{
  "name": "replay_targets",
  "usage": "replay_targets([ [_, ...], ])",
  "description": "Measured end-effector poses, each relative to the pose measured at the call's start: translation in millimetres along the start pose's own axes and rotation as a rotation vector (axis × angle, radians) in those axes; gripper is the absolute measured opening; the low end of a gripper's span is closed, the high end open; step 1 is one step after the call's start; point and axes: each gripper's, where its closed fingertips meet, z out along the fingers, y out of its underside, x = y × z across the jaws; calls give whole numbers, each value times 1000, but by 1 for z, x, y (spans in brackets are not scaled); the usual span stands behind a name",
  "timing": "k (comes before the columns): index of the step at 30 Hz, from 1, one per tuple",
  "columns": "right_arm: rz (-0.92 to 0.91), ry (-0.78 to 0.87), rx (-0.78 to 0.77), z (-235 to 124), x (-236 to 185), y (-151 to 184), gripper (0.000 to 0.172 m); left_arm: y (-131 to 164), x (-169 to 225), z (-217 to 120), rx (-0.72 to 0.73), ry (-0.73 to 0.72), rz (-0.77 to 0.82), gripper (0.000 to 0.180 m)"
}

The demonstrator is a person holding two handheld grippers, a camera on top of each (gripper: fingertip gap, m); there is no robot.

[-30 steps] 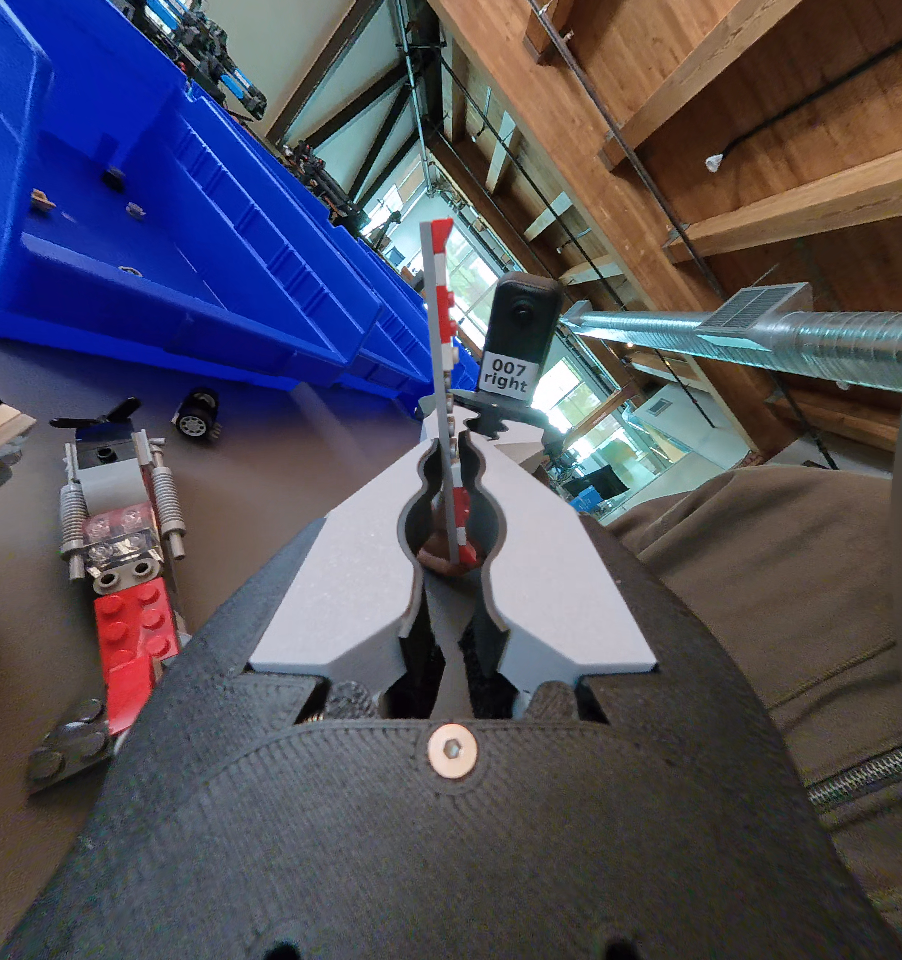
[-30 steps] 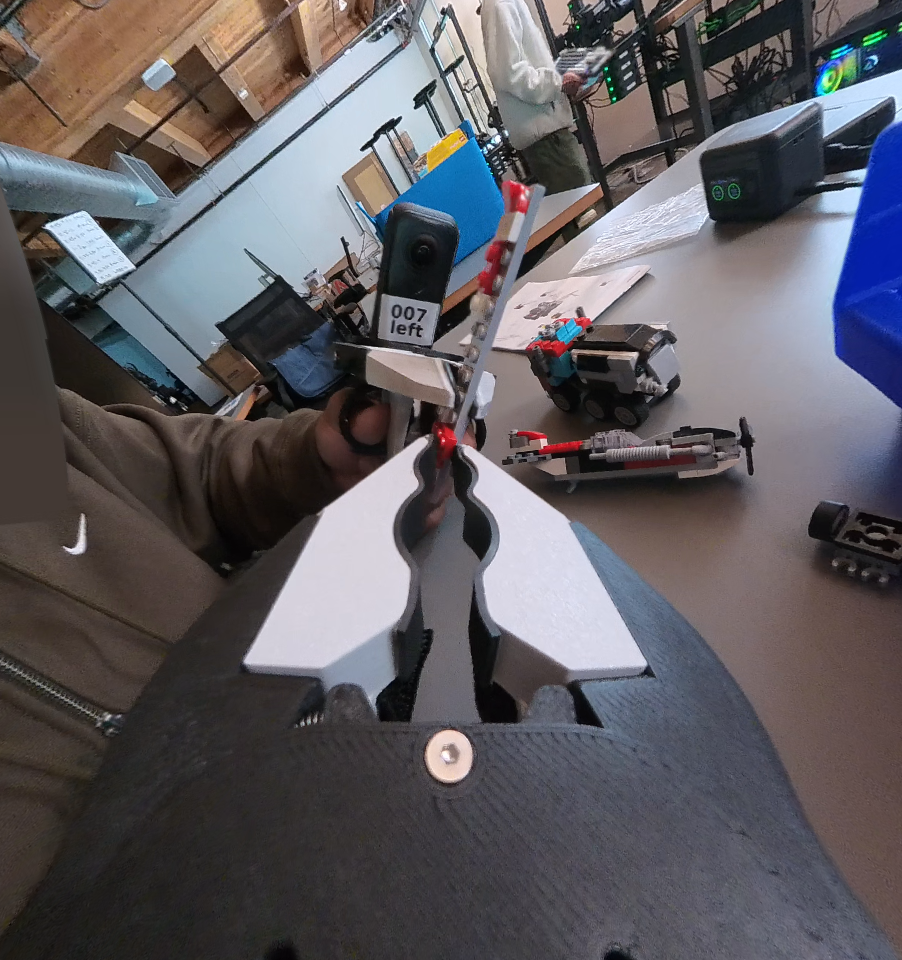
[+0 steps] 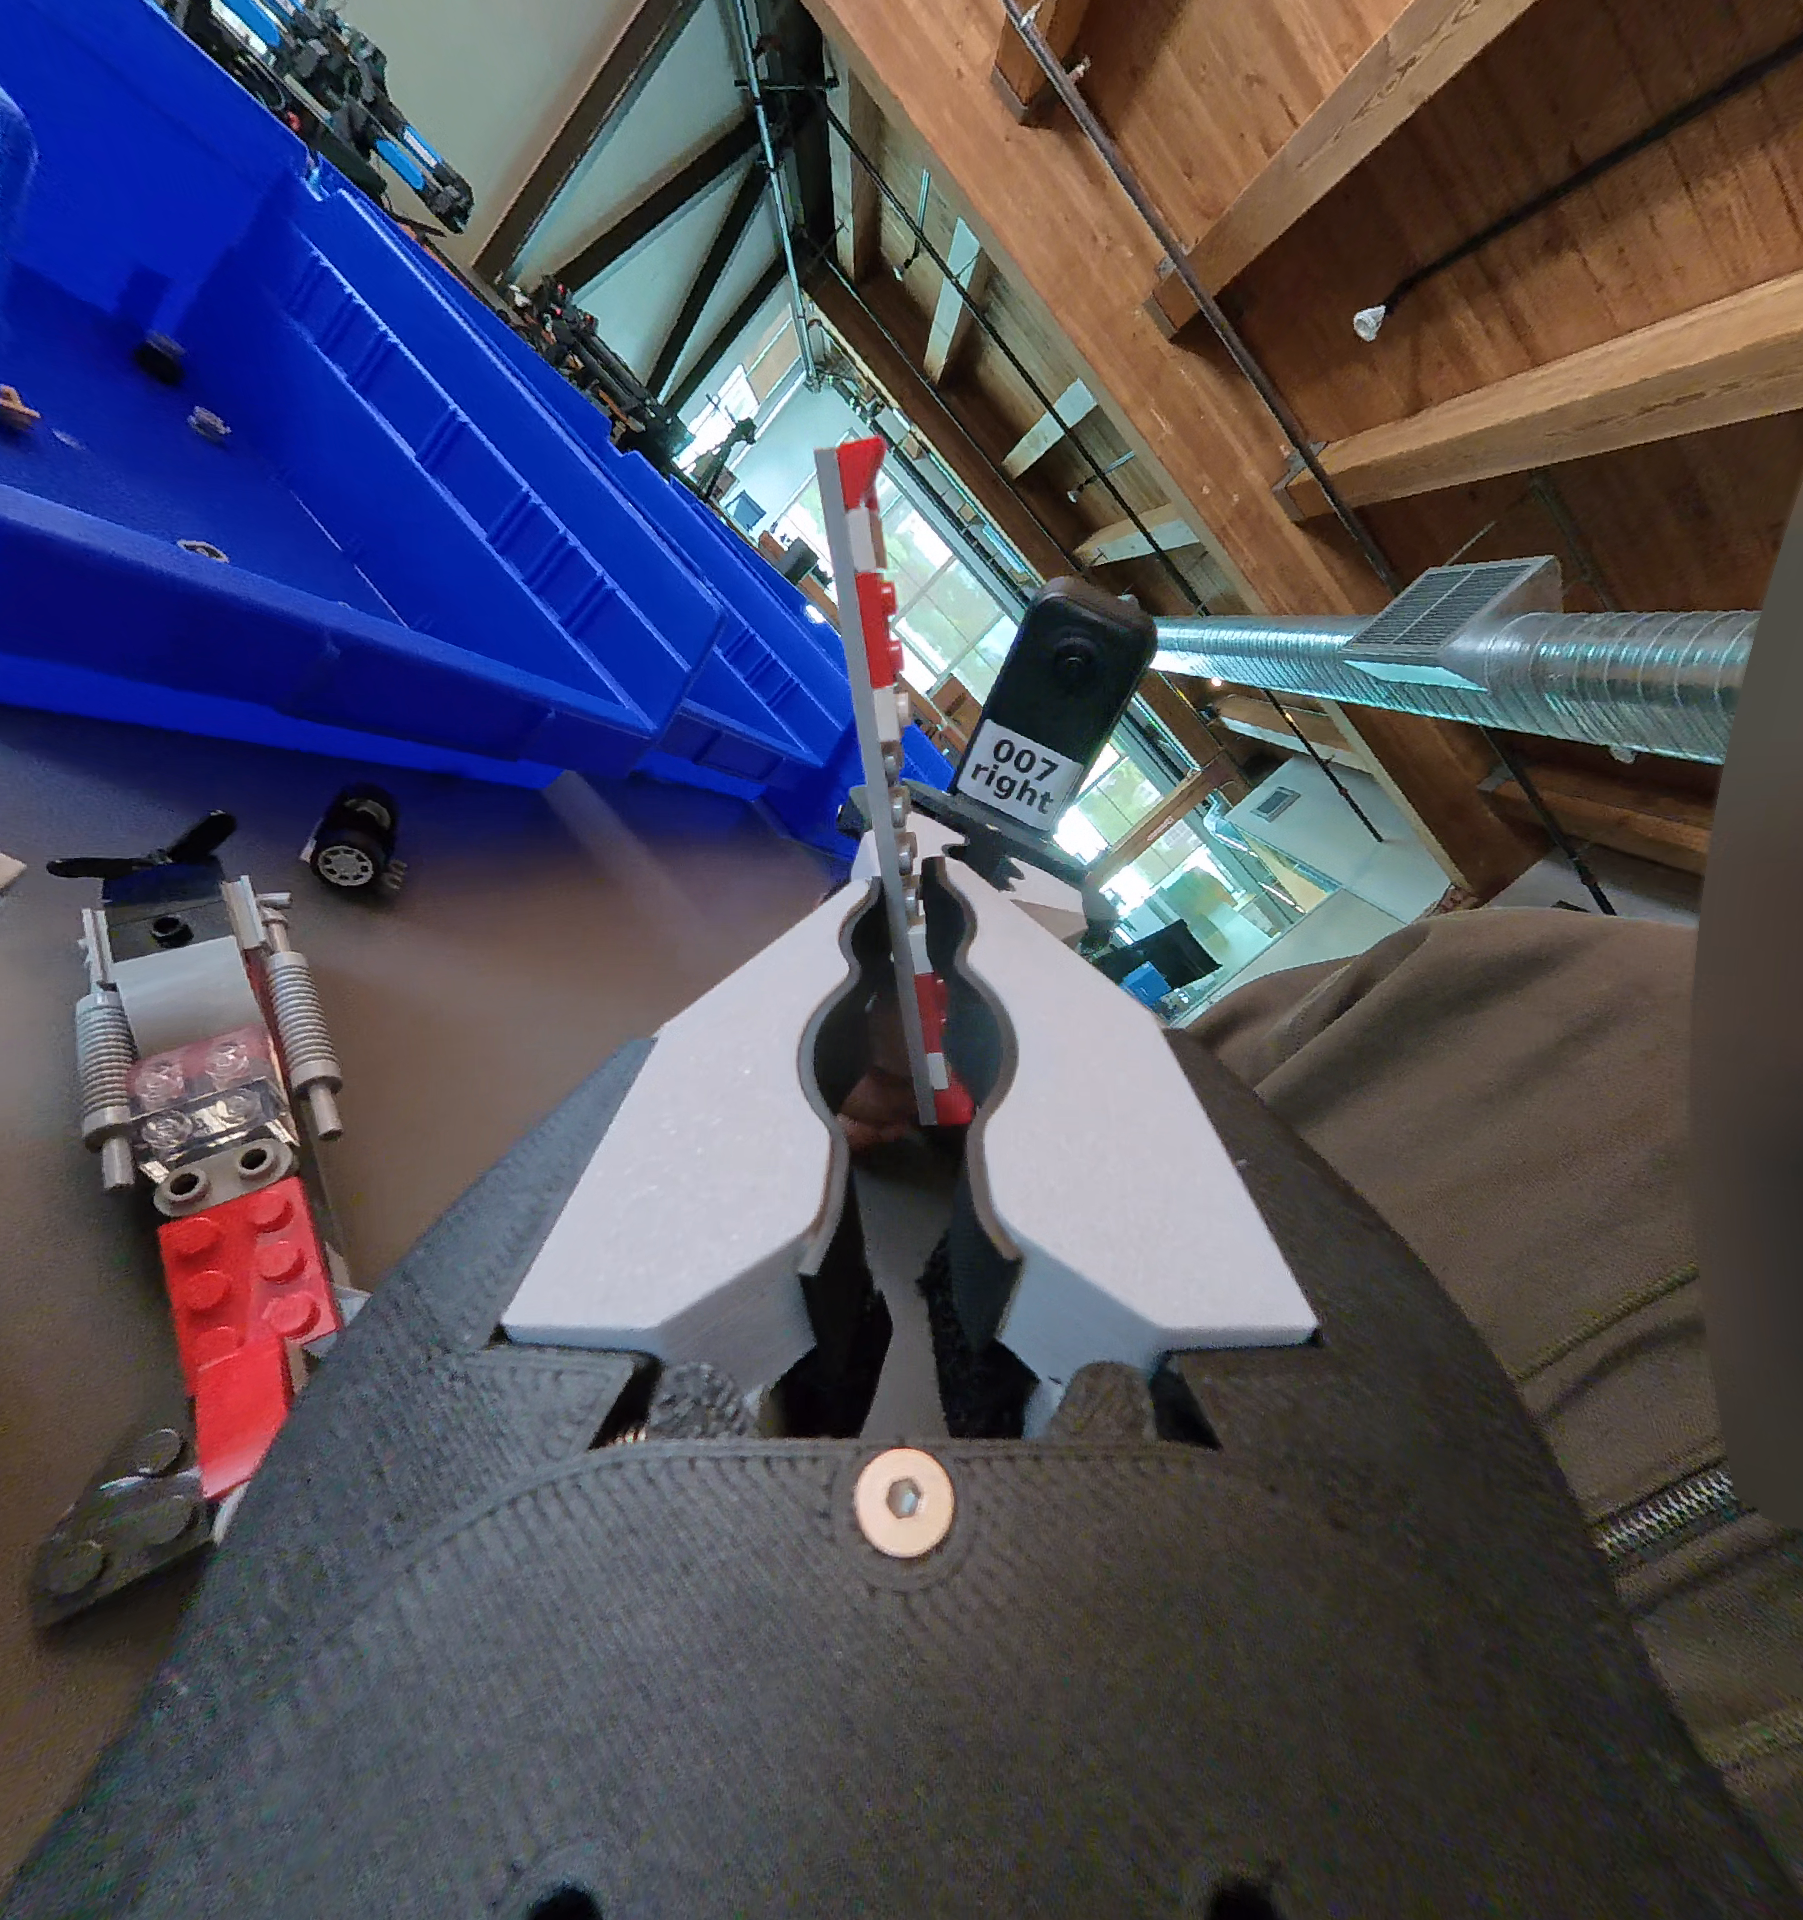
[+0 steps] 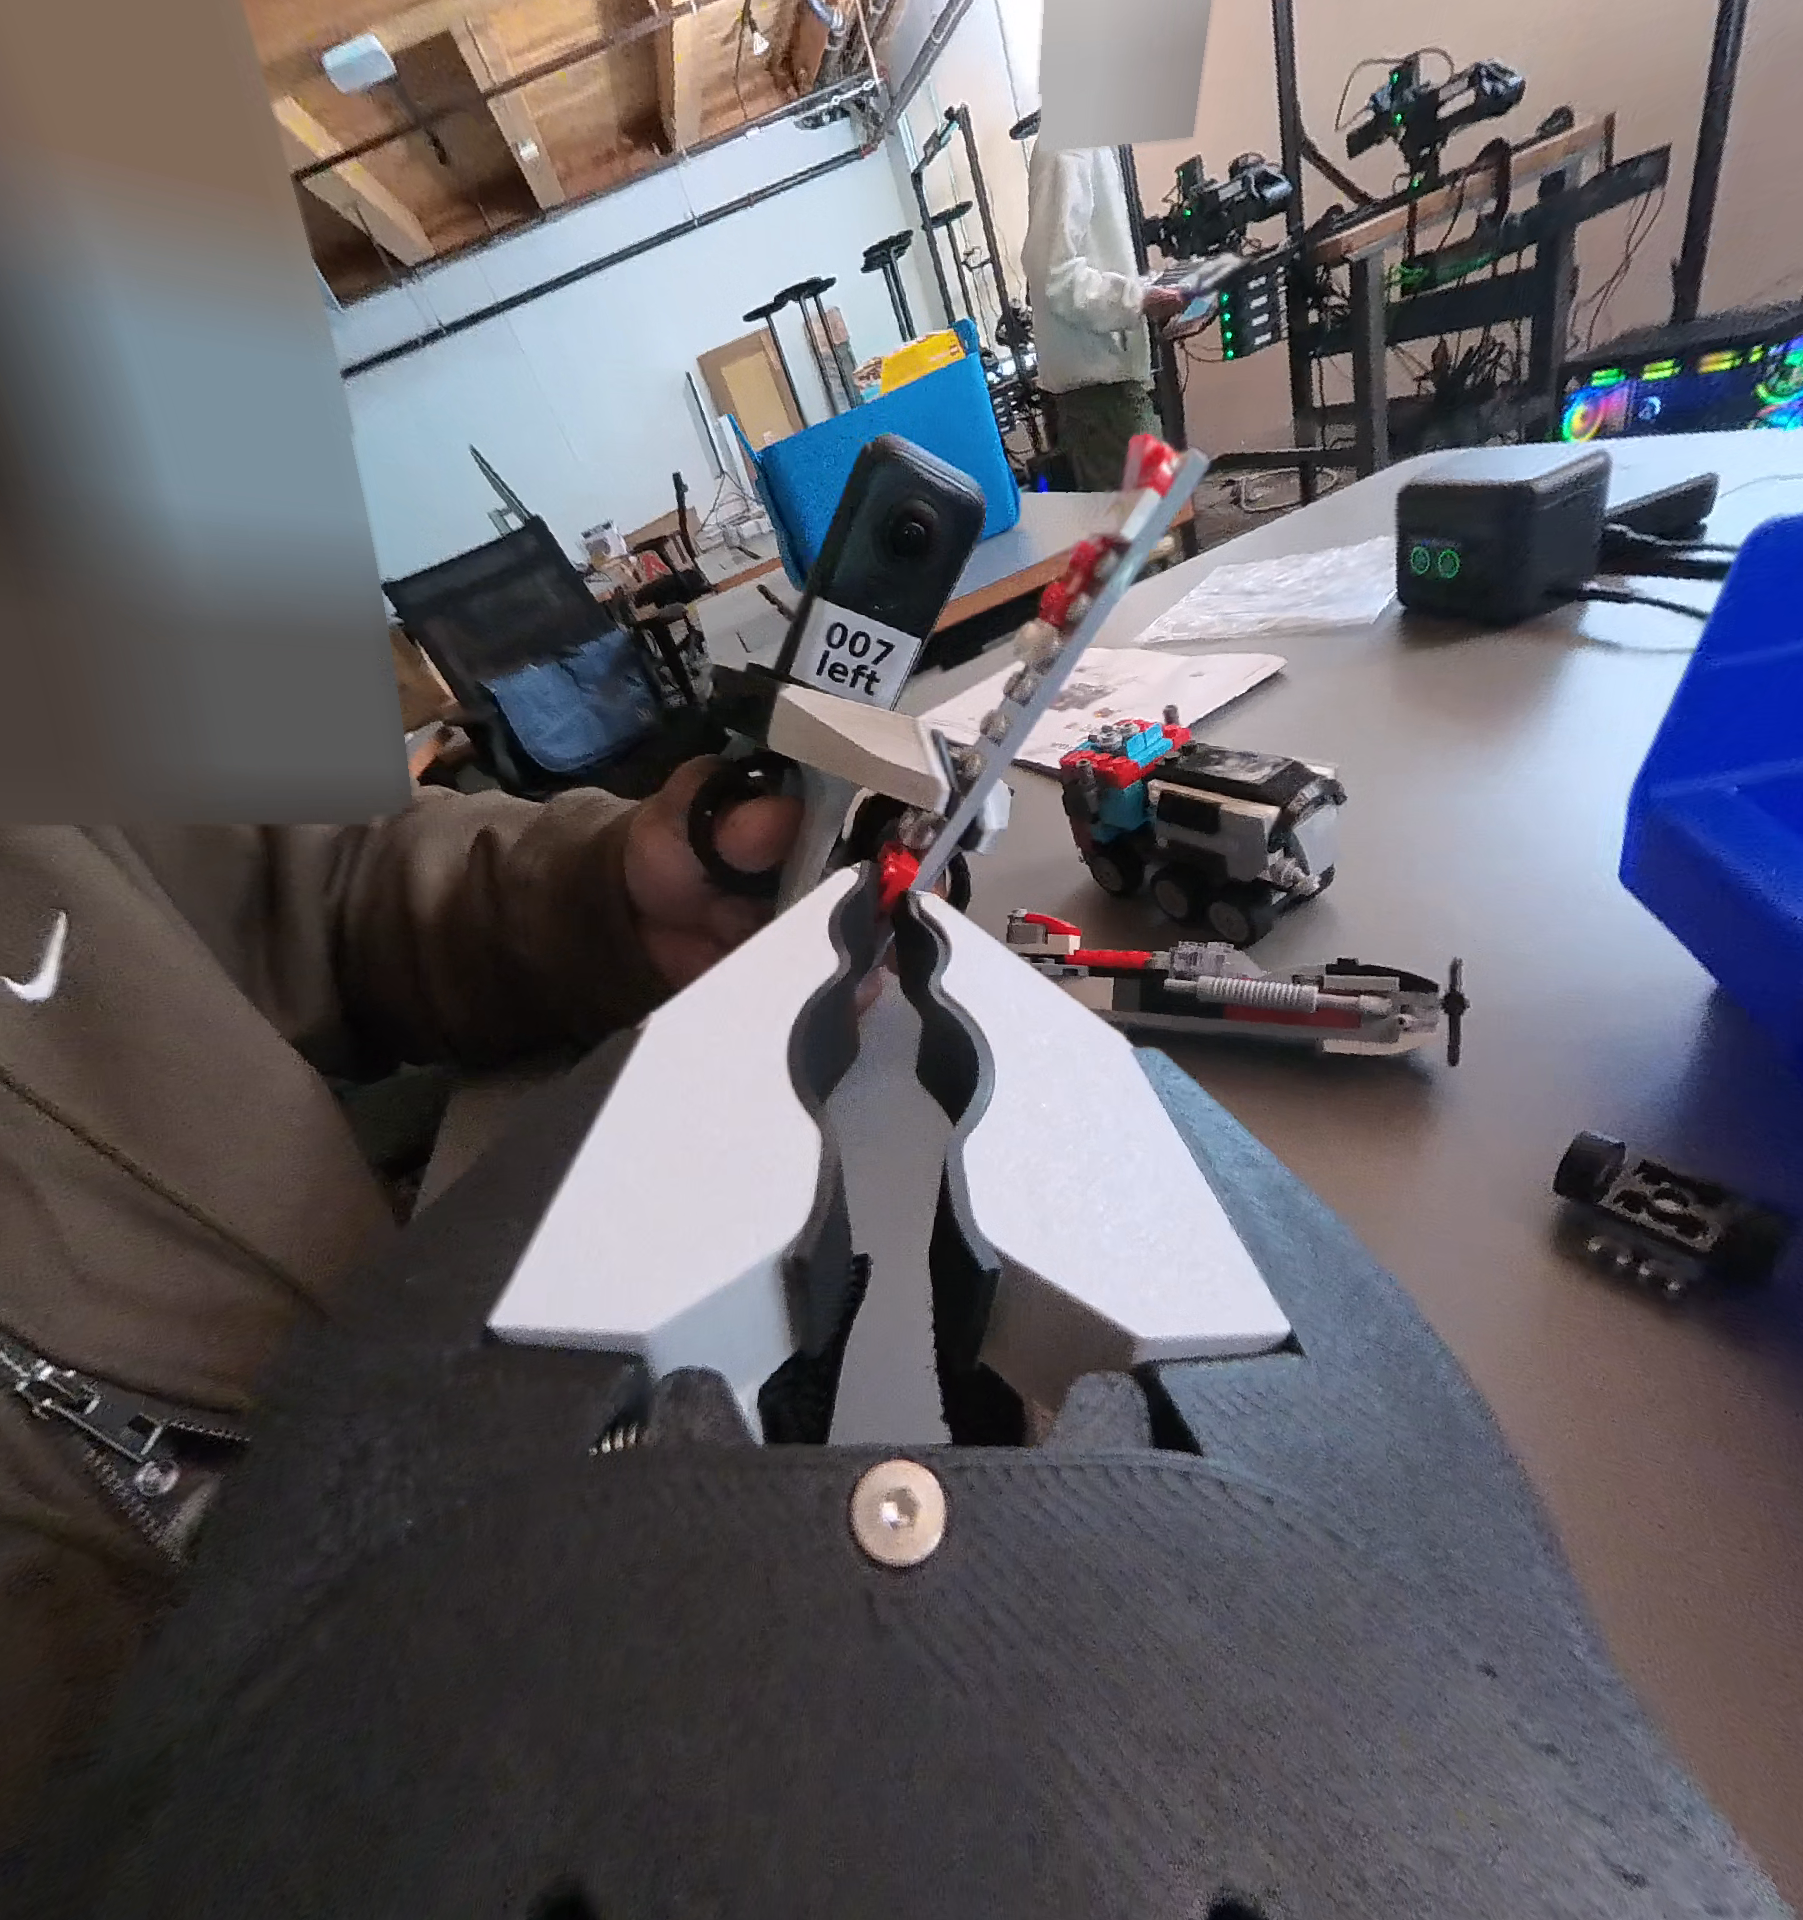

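Both handheld grippers met over the table (image 4: 1479, 1455), on the near side of the blue bin (image 4: 1759, 748), sharing one piece: a long grey brick strip (image 3: 869, 623) studded with red and white bits. The left gripper (image 3: 902, 883) was closed to a narrow slit on the strip's middle, both fingertips pressed against its flat faces, and the strip's lower end sat inside the hollow of the jaws. The right gripper (image 4: 892, 899) was pinched almost fully together on the small red piece at the strip's bottom end; the rest of the strip (image 4: 1084, 623) rose away from it, leaning toward the bin. Compared with a second before, hardly anything had shifted: same strip, same two holds, only a slight change in its lean. Between the grippers and the bin, on the table, lay a grey-and-red brick aircraft (image 4: 1240, 1003) with a black propeller, untouched. A brick truck (image 4: 1198, 821) stood just behind it, beside a printed booklet (image 4: 1115, 686). A black axle block (image 4: 1655, 1210) lay close below the bin's front, and a loose wheel pair (image 3: 351, 847) sat against the bin's foot. Behind the bin stood a black box (image 4: 1499, 535) with green lights. Another person stood well beyond the table.
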Motion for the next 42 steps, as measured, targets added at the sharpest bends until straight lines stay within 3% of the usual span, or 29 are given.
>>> replay_targets([
  [7,-75,-2,2,0,-3,-1,3,0,3,0,4,27,-20,7],
  [11,-11,-28,17,0,-4,-4,3,-2,8,-2,11,70,-24,7],
  [22,-228,12,11,-3,-11,-5,1,2,9,0,-15,80,-41,9],
  [31,-30,-26,41,-8,-4,-10,13,-1,8,-1,-1,35,75,7],
  [42,-49,-12,10,-4,-6,-6,5,2,11,2,-22,35,126,7],
])
